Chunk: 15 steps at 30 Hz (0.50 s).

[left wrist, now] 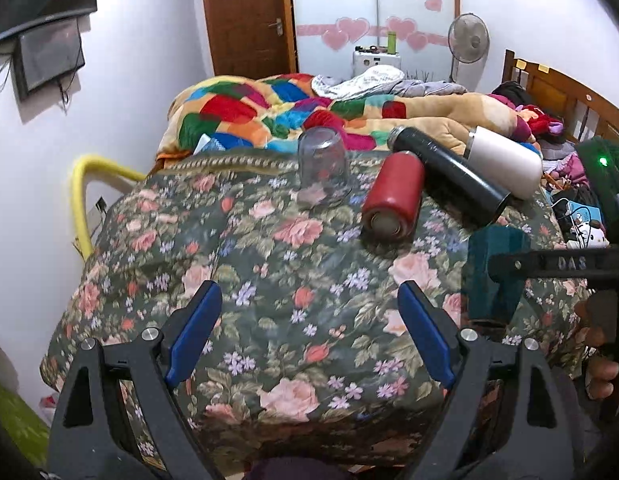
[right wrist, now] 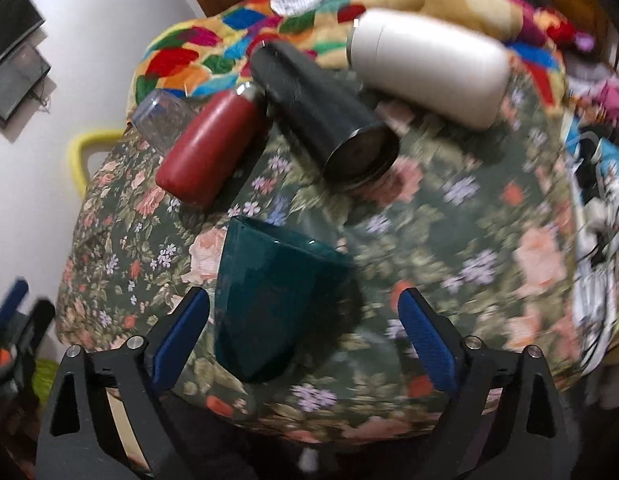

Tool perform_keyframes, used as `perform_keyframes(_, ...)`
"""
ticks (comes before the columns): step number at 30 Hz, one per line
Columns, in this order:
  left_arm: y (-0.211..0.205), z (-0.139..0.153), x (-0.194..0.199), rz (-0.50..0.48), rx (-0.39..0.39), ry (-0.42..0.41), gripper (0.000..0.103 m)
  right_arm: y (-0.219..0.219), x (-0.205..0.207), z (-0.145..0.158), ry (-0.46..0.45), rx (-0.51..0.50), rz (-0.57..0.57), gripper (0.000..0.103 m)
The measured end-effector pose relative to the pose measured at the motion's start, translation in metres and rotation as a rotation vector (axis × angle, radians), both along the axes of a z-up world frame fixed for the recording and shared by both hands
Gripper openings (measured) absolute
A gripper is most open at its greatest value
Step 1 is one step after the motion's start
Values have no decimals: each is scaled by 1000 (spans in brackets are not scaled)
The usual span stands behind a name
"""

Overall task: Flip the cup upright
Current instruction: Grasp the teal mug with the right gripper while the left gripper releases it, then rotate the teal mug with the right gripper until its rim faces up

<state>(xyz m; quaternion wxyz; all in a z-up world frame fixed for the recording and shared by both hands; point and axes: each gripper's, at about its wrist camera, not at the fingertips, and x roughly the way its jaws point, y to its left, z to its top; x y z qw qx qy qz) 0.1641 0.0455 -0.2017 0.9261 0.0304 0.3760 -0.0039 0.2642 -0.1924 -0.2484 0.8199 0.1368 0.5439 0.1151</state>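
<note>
Far left on the floral quilt (left wrist: pixel 293 280), a clear glass cup (left wrist: pixel 323 170) sits mouth-down, base to the ceiling, on its own at the back edge of the floral cloth. Just to its right lies the red flask (left wrist: pixel 393 196) on its side, bottom end facing the left wrist camera. Next over, the black flask (left wrist: pixel 449 172) lies slanted, its upper end close beside the red one, and the white flask (left wrist: pixel 505 160) lies behind it at the right, near the patchwork blanket (left wrist: pixel 237 116).

Down front, the left gripper (left wrist: pixel 309 328) hangs above bare quilt with its blue pads (left wrist: pixel 195 332) spread wide, nothing between them.

Swing right and there's the teal cup (right wrist: pixel 269 300), upside down on the quilt, wide mouth on the cloth, narrow base up. In the left wrist view it stands at the right (left wrist: pixel 497 276), partly behind the black arm of the other tool. The right gripper (right wrist: pixel 305 340) frames it with fingers wide apart; the cup sits close to the left blue pad (right wrist: pixel 179 332) and well off the right one. The right wrist view is motion-blurred, so whether that left pad touches the cup wall can't be called
</note>
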Motion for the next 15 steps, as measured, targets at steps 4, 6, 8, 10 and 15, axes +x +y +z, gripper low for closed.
perform_keyframes(4, 4, -7, 0, 12, -20, 16, 89, 5, 7, -7, 34, 15, -6, 91)
perform_keyframes(6, 6, -9, 0, 19, -28, 15, 89, 10, 12, -10, 48, 8, -5, 90)
perform_keyframes(8, 9, -9, 2, 26, -41, 15, 89, 13, 16, -15, 69, 15, 8, 84)
perform_keyframes(10, 10, -10, 4, 33, -54, 16, 89, 17, 20, -19, 80, -2, 10, 80)
perform_keyframes(15, 10, -11, 11, 39, -59, 22, 89, 22, 23, -18, 58, -32, 33, 75)
